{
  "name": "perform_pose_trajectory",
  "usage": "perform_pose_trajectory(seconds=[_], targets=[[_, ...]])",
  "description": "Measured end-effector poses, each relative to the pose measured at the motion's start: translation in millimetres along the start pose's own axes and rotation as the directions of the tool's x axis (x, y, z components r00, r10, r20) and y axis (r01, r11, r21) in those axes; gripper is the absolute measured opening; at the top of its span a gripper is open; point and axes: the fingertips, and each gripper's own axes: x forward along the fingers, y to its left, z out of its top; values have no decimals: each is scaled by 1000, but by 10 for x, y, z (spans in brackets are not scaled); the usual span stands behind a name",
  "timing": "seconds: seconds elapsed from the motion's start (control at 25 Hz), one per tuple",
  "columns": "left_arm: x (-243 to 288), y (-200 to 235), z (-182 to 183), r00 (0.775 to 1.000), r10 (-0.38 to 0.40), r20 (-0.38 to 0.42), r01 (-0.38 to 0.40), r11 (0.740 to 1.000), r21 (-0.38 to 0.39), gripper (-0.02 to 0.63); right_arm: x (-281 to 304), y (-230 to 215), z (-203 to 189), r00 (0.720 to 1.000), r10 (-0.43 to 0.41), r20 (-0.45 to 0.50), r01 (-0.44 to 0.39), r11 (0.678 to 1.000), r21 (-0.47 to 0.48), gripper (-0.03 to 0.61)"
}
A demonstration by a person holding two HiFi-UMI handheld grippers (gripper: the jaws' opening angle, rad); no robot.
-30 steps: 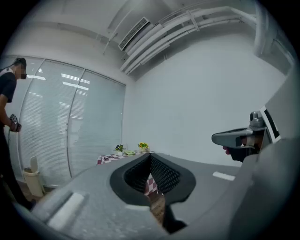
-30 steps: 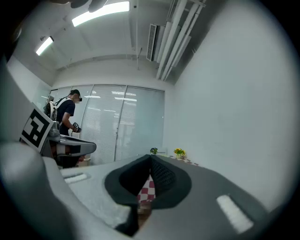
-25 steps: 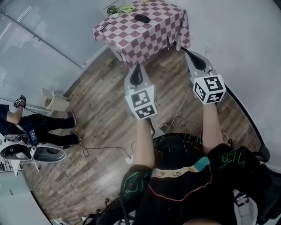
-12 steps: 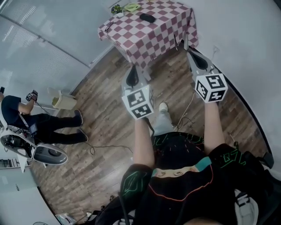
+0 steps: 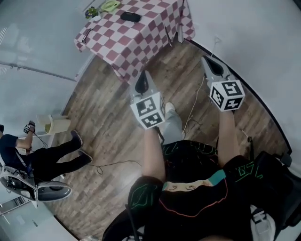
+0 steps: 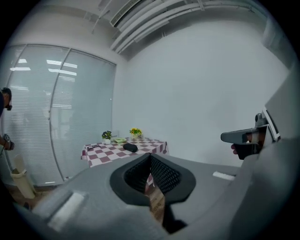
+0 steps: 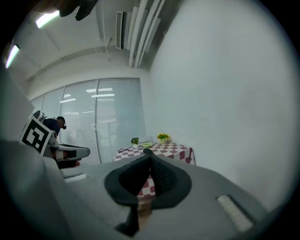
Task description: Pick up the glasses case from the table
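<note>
The black glasses case (image 5: 130, 17) lies on a table with a red-and-white checked cloth (image 5: 123, 44) at the top of the head view. Both grippers hang in the air over the wooden floor, well short of the table. My left gripper (image 5: 144, 74) points at the table's near corner, jaws shut and empty. My right gripper (image 5: 207, 61) is further right near the wall, also shut with nothing in it. In the left gripper view the case (image 6: 130, 147) shows far off, above the shut jaws (image 6: 150, 157). The right gripper view shows the table (image 7: 173, 150) beyond its jaws (image 7: 150, 157).
Two small flower pots (image 6: 135, 132), a green dish (image 5: 110, 5) and a pair of glasses (image 6: 93, 147) share the tabletop. A seated person (image 5: 44, 157) and a bin (image 5: 49, 123) are at the left by a glass partition. Cables (image 5: 190, 120) trail on the floor; a white wall runs along the right.
Both grippers have moved forward and lower, still shut. In the head view the table has slid to the upper left and a foot has stepped forward between the arms.
</note>
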Motion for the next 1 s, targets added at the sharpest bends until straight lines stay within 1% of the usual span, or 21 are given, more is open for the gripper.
perform_pose_trajectory(seconds=[0.08,0.2,0.36,0.48,0.6,0.72,0.84,0.92,1.0], targets=[[242,-31,-113,999,-22,-47,22,1000,1,9,124,-188,-134,999,-31,-32,32,999,37,3],[556,64,-343,992,-18,-127,18,1000,-3,9,392,-278,-372,997,-34,-76,40,996,77,4],[1001,202,-520,984,-13,-175,16,1000,18,9,883,-269,-529,996,-3,-91,13,994,108,3],[1408,270,-582,979,-33,-203,36,999,12,9,1341,-277,-548,996,6,-93,4,994,114,3],[1772,336,-578,976,-52,-211,55,998,8,9,1718,-301,-541,994,8,-111,4,994,112,3],[2092,367,-468,978,-64,-199,62,998,-14,9,1970,-403,-418,992,1,-123,9,996,88,3],[2352,303,-329,982,-73,-175,67,997,-41,9,2141,-584,-295,992,-5,-125,14,997,71,3],[2499,201,-300,981,-85,-176,77,996,-50,9,2229,-758,-285,990,-15,-137,25,997,72,3],[2668,156,-275,981,-73,-179,65,997,-51,9,2384,-920,-289,989,-6,-149,18,997,77,3]])
